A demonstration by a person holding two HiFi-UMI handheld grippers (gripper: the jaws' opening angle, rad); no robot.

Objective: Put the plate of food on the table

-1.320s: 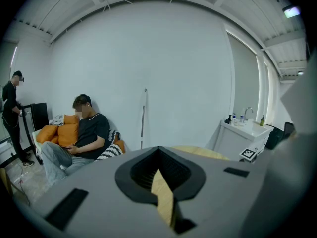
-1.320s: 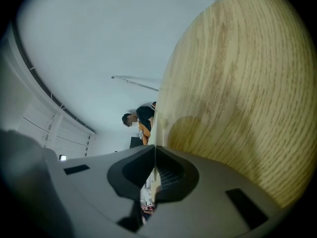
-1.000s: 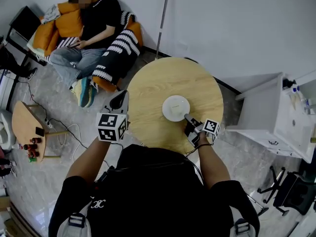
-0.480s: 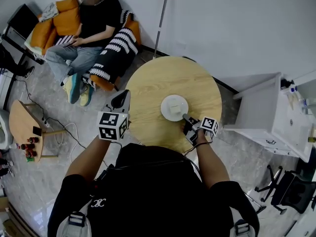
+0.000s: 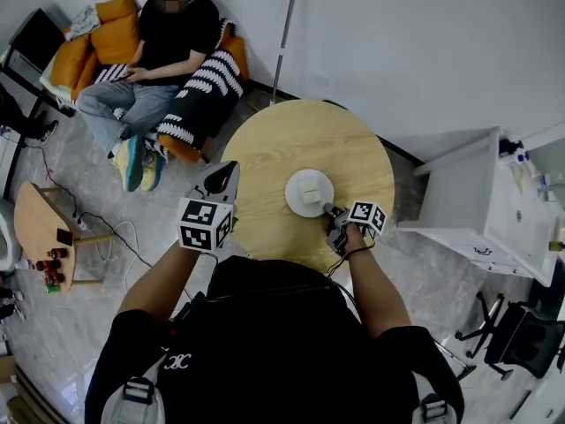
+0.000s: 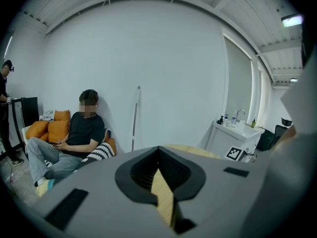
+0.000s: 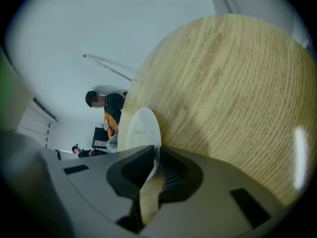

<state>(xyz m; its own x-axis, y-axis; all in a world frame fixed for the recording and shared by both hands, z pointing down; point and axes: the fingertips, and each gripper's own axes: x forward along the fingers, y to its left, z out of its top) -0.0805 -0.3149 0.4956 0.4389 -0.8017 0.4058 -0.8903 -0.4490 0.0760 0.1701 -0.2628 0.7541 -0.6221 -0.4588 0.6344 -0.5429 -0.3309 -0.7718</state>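
Observation:
A white plate [image 5: 309, 193] with a pale square piece of food [image 5: 308, 189] at its middle is over the near part of the round wooden table [image 5: 291, 140]. My right gripper [image 5: 328, 208] is shut on the plate's near rim. The right gripper view has the plate [image 7: 138, 130] edge-on between the jaws of that gripper [image 7: 156, 155], with the table top [image 7: 233, 83] behind it. My left gripper [image 5: 225, 170] hangs off the table's left edge, shut and holding nothing. In its own view the left gripper [image 6: 159, 172] points across the room.
A person [image 5: 154, 51] sits on an orange sofa [image 5: 84, 56] at the far left. A white cabinet [image 5: 481, 193] with a sink stands right of the table. A small wooden side table [image 5: 40, 228] is on the floor at the left. A thin pole [image 5: 284, 38] leans on the wall.
The right gripper and the plate have shifted slightly left in the head view. The left gripper has hardly moved.

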